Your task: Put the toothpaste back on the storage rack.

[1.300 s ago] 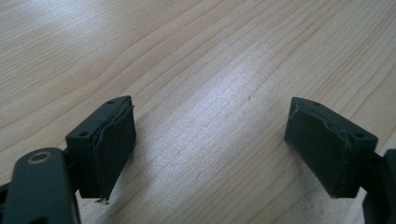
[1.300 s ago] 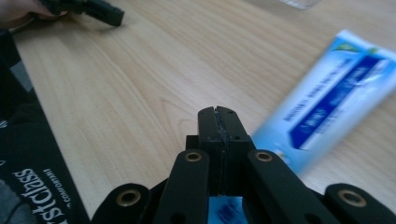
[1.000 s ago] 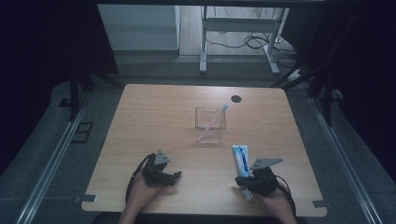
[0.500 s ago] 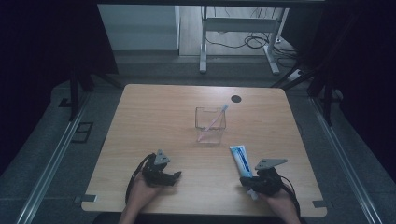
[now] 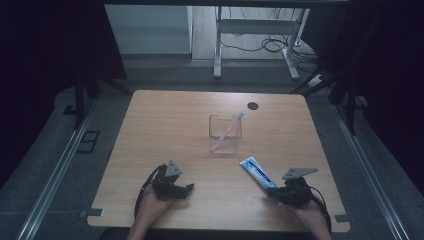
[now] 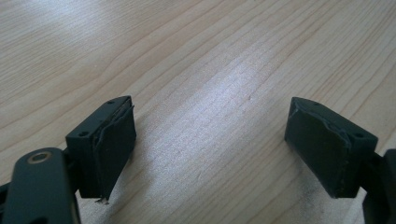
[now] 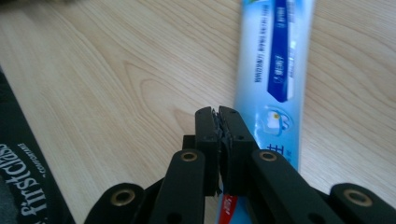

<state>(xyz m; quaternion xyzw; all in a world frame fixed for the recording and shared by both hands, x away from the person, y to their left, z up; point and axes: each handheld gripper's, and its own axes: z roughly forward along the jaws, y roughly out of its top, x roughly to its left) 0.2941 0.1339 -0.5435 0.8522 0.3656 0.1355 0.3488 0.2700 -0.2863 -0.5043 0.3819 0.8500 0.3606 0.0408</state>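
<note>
A blue and white toothpaste tube (image 5: 256,171) lies flat on the wooden table (image 5: 165,130), at the front right. My right gripper (image 5: 273,193) sits at the tube's near end with its jaws shut. In the right gripper view the tube (image 7: 275,70) runs along the right side of the gripper (image 7: 218,123) and passes under it; nothing shows between the pads. My left gripper (image 5: 186,190) rests at the front left, open. Bare wood shows between its jaws in the left gripper view (image 6: 210,144). A clear square cup (image 5: 225,131) mid-table holds a leaning pink toothbrush (image 5: 231,126).
A small black disc (image 5: 253,105) lies near the table's far edge. A black band with white lettering (image 7: 23,172) shows at the left of the right gripper view. Desk legs and cables (image 5: 265,45) are on the floor behind the table.
My right gripper has shifted to the right, and the tube's near end has swung right with it. The left gripper has stayed put.
</note>
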